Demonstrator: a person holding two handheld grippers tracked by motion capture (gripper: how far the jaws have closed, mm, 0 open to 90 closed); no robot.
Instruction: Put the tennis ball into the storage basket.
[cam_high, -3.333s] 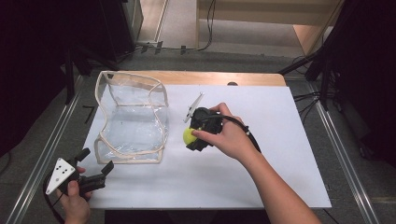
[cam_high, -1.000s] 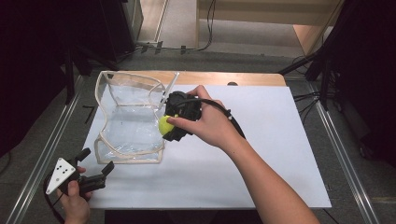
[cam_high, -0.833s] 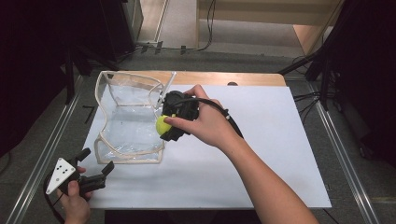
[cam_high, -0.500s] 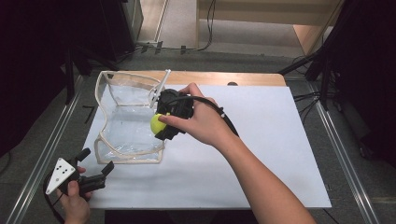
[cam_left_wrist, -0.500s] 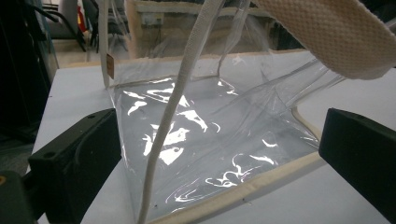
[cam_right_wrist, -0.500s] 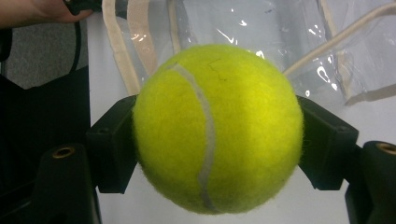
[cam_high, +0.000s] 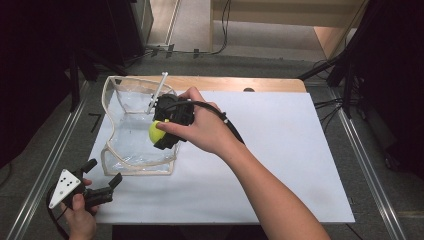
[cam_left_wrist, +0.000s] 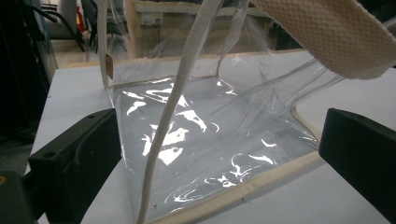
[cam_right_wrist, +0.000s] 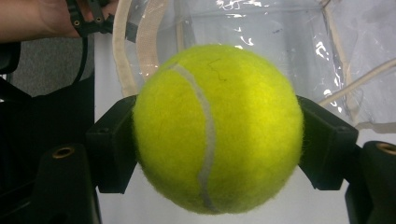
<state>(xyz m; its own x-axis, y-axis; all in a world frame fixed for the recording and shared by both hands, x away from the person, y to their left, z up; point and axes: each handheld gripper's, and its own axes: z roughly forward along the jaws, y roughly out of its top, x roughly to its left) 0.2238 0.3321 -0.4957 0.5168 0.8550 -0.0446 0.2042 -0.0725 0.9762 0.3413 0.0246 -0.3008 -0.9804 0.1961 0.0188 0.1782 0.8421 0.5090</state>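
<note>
My right gripper (cam_high: 159, 134) is shut on a yellow-green tennis ball (cam_high: 155, 131), and it hangs over the right edge of a clear plastic bag (cam_high: 131, 137) with cream trim. In the right gripper view the tennis ball (cam_right_wrist: 217, 128) sits squeezed between both black pads (cam_right_wrist: 114, 149), with the bag (cam_right_wrist: 261, 23) behind it. My left gripper (cam_high: 102, 173) rests at the table's front left corner, open, just short of the bag's near corner. In the left gripper view the bag (cam_left_wrist: 210, 135) and its strap (cam_left_wrist: 161, 144) lie ahead of the wide-apart jaws.
A white sheet (cam_high: 280, 165) covers the table, with a strip of bare wood (cam_high: 235, 84) at the back edge. Metal rails (cam_high: 367, 175) run along both sides. Cables (cam_high: 225, 30) lie on the floor beyond the table.
My right gripper has carried the ball leftward, from beside the bag's right wall to over its edge. The left gripper has stayed put.
</note>
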